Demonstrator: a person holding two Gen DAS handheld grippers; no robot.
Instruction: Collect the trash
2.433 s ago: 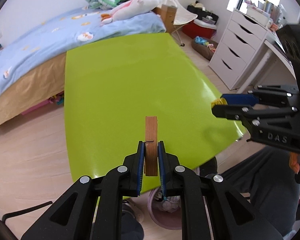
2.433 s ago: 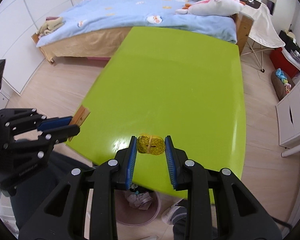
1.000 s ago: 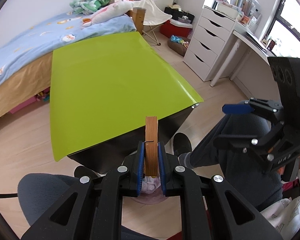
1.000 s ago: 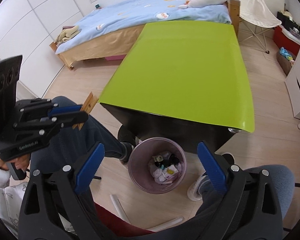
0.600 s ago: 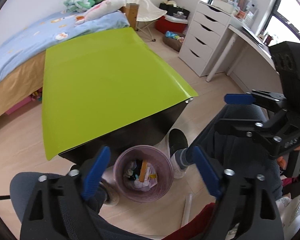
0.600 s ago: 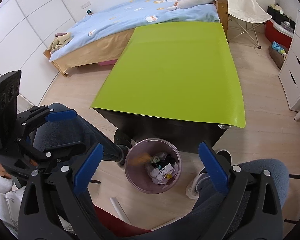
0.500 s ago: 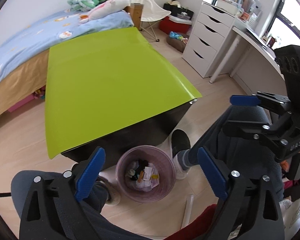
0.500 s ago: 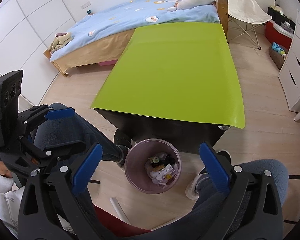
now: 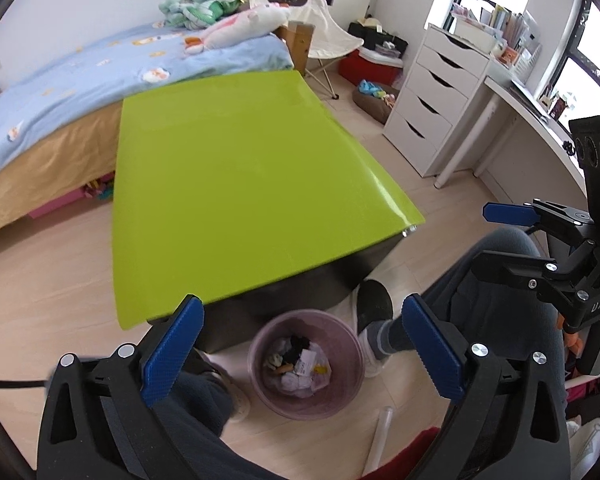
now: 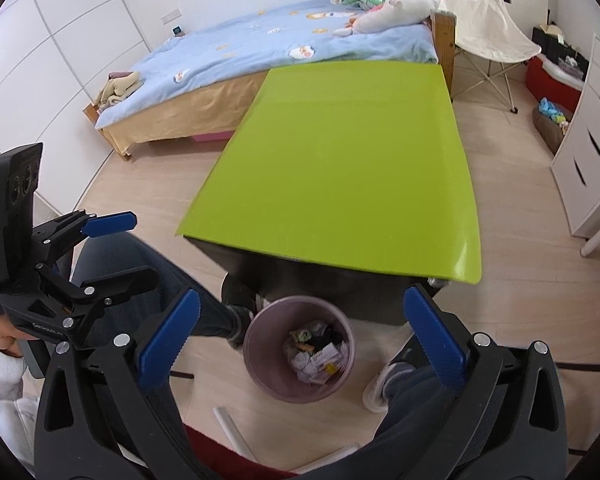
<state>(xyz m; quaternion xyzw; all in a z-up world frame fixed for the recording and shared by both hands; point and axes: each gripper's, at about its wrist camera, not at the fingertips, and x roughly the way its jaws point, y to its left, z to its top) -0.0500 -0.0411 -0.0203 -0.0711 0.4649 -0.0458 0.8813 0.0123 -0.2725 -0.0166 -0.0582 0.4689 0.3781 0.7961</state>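
- While both grippers hang over the floor, the left gripper (image 9: 300, 344) shows its jaws released, nothing between them.
- Right gripper (image 10: 300, 334) likewise: its jaws have just been opening and are bare.
- Trash (image 9: 298, 362) lies heaped in the pink wastebasket (image 9: 260, 384) on the floor, just beside the green worktop (image 9: 236, 200) and between the person's feet.

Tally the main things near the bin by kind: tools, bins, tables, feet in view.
Tools: 2, left tool and right tool, both open and empty
Trash bin: 1
Green table: 1
Feet: 2, one right of the bin, one left
Total: 6
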